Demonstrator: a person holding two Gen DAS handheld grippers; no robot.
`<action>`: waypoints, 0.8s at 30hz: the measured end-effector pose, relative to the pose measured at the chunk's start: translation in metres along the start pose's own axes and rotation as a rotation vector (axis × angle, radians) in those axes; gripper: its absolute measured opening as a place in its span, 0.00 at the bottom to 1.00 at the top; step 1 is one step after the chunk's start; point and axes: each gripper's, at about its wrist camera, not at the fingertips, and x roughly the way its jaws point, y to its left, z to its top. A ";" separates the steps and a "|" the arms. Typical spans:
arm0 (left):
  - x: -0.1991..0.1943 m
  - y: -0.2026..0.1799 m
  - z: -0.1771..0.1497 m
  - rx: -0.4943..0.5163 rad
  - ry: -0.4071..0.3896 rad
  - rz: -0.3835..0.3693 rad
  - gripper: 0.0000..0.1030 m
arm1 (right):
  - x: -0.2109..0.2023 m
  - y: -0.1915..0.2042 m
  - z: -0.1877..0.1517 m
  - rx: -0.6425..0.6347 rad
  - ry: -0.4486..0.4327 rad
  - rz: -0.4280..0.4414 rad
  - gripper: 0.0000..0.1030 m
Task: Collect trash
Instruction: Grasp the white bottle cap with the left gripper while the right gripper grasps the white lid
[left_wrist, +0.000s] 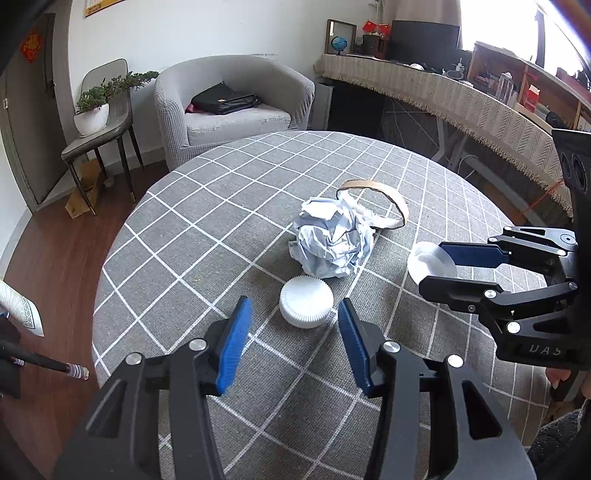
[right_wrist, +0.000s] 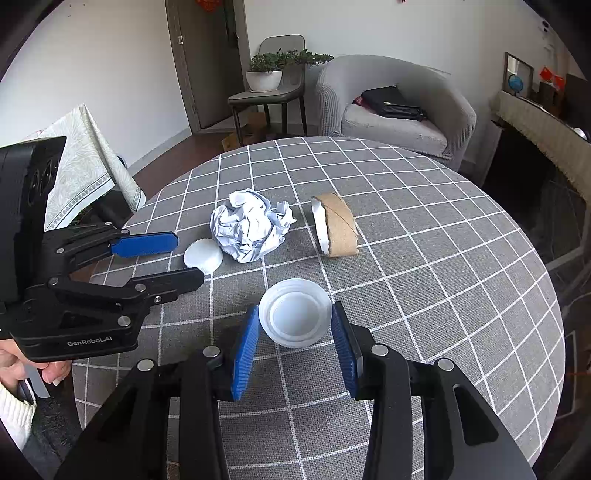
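On the round table with a grey checked cloth (left_wrist: 184, 229) lie a crumpled white paper ball (left_wrist: 332, 240) (right_wrist: 249, 227), a cardboard tape ring (left_wrist: 373, 203) (right_wrist: 338, 225), a ribbed white cap (left_wrist: 306, 302) (right_wrist: 203, 255) and a smooth white lid (left_wrist: 430, 261) (right_wrist: 295, 314). My left gripper (left_wrist: 293, 314) (right_wrist: 188, 256) is open, its tips on either side of the ribbed cap. My right gripper (right_wrist: 293, 325) (left_wrist: 437, 264) is open, its blue pads close on both sides of the smooth lid, which rests on the cloth.
A grey armchair (left_wrist: 236, 107) with a black bag stands beyond the table. A chair with a potted plant (left_wrist: 94, 110) is to its left. A long cloth-covered desk (left_wrist: 461, 96) runs along the right. Wooden floor lies left of the table.
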 end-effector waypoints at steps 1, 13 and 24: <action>0.002 0.000 0.001 -0.001 0.001 0.005 0.46 | -0.001 -0.002 0.001 0.002 -0.003 0.003 0.39; -0.002 0.002 -0.001 -0.017 -0.007 -0.003 0.31 | -0.004 0.008 0.008 -0.008 -0.007 0.011 0.39; -0.028 0.013 -0.017 -0.063 -0.021 0.002 0.31 | -0.004 0.030 0.004 -0.002 -0.002 0.026 0.39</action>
